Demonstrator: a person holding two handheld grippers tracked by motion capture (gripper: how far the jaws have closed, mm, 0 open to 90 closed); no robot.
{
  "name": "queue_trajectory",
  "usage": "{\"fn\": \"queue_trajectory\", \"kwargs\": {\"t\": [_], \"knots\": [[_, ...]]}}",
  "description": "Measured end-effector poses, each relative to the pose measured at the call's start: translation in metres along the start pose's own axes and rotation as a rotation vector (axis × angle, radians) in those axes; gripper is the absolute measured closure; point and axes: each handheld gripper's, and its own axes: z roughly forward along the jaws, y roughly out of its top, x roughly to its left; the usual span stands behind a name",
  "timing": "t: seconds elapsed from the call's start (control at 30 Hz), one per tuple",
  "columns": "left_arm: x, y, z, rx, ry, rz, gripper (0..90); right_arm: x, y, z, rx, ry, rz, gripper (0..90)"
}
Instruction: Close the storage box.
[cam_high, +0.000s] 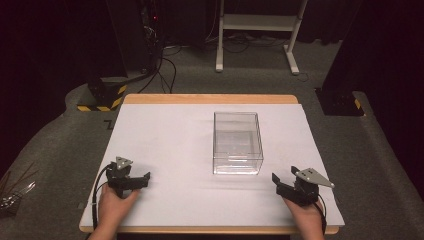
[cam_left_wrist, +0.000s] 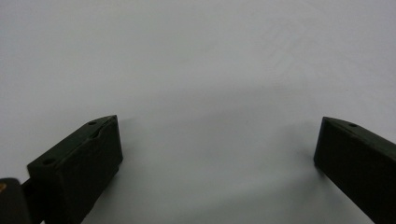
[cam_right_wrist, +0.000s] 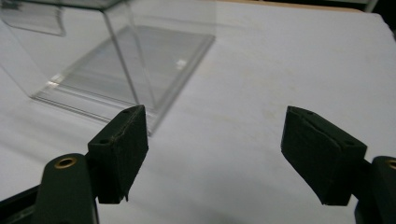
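1. A clear box stands near the middle of the white tabletop, a bit to the right.
2. The left tool rests at the near left, its jaws wide apart, holding nothing.
3. The right tool rests at the near right, jaws wide apart too, with the box's corner just beyond.

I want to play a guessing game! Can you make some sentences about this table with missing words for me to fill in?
1. The see-through box has ____ inside it.
2. Both tongs, left and right, have their jaws ____.
3. The box sits nearer the ____ tongs.
4. The table is covered in a ____ sheet.

Missing words: nothing; open; right; white
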Motion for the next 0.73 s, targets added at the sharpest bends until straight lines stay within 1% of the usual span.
{"fn": "queue_trajectory", "kwargs": {"t": [0.17,0.3,0.33,0.37,0.4,0.43,0.47,0.5,0.57,0.67,0.7,0.73], "knots": [[0.0,0.0,0.0,0.0,0.0,0.001,1.3,-0.018,-0.014,-0.002,0.042,-0.055,0.018,23.6],[0.0,0.0,0.0,0.0,0.0,0.001,1.3,-0.027,-0.025,0.001,0.087,-0.078,0.028,23.6],[0.0,0.0,0.0,0.0,0.001,0.001,1.3,-0.028,-0.026,0.001,0.092,-0.074,0.039,23.6],[0.0,0.0,0.0,0.0,0.0,0.001,1.3,-0.028,-0.026,0.0,0.084,-0.072,0.036,23.8],[0.0,0.0,0.0,0.0,0.001,0.001,1.3,-0.027,-0.027,0.0,0.08,-0.069,0.027,23.9],[0.0,0.0,0.0,0.0,0.001,0.002,1.3,-0.026,-0.027,0.001,0.089,-0.066,0.028,24.0],[0.0,0.0,0.0,-0.001,0.001,0.002,1.4,-0.025,-0.028,0.002,0.096,-0.069,0.018,24.0],[0.0,0.0,0.0,-0.001,0.002,0.002,1.4,-0.025,-0.028,0.002,0.094,-0.07,0.005,24.6],[0.0,0.0,0.0,-0.001,0.001,0.0,1.4,-0.024,-0.028,0.001,0.09,-0.07,0.001,25.0],[0.0,0.0,0.0,0.0,0.001,0.002,1.4,-0.027,-0.028,0.001,0.083,-0.055,0.025,25.0],[0.0,0.0,0.0,0.0,0.001,0.002,1.4,-0.028,-0.028,0.0,0.082,-0.053,0.042,25.1],[0.0,0.0,0.0,0.0,0.001,0.001,1.4,-0.029,-0.029,0.0,0.079,-0.05,0.043,25.1]]}}
